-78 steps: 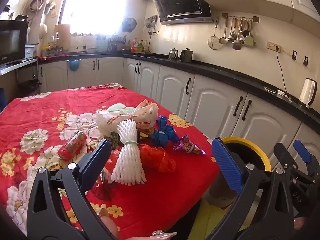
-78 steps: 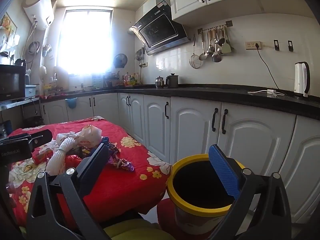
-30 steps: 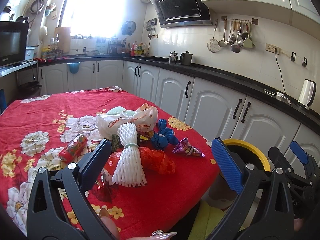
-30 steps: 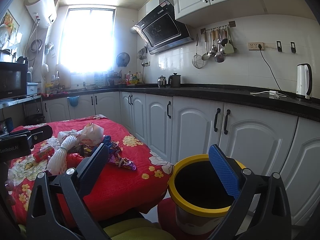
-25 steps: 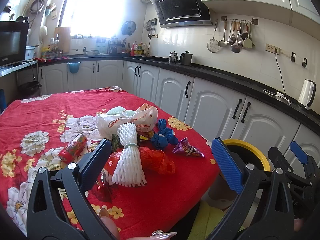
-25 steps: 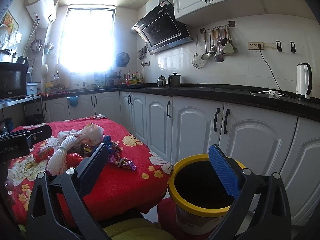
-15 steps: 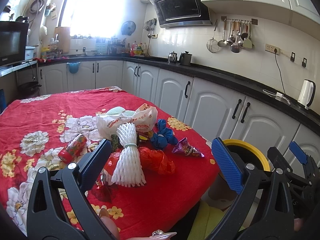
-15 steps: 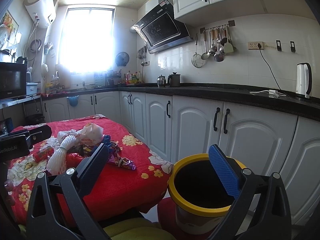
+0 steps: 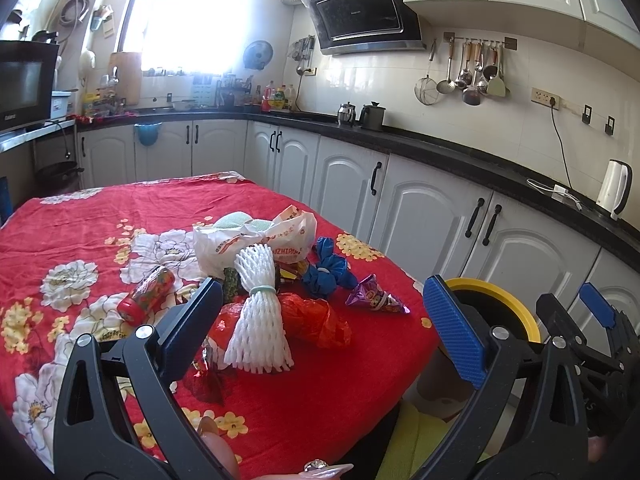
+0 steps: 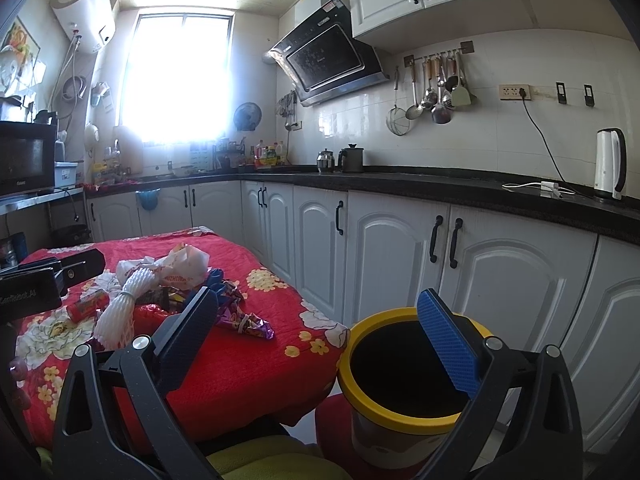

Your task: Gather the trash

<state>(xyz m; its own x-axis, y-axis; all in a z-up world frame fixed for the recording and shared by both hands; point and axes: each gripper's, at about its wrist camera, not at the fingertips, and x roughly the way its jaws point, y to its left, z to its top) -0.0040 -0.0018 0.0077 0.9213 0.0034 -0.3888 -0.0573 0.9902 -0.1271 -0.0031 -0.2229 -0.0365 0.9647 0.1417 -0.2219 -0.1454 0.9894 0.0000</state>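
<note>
Between the wide-open, empty jaws of the left tongs (image 9: 324, 320) lies the trash (image 9: 260, 304) on the red table (image 9: 340, 392). Ahead of the right tongs (image 10: 316, 332), also wide open and empty, stands the bin (image 10: 360, 384).

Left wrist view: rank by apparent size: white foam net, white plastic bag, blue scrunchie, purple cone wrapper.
1. white plastic bag and white foam net: look alike in size; the net lies nearer the camera, so unsure.
2. blue scrunchie and purple cone wrapper: close, not ranked.
</note>
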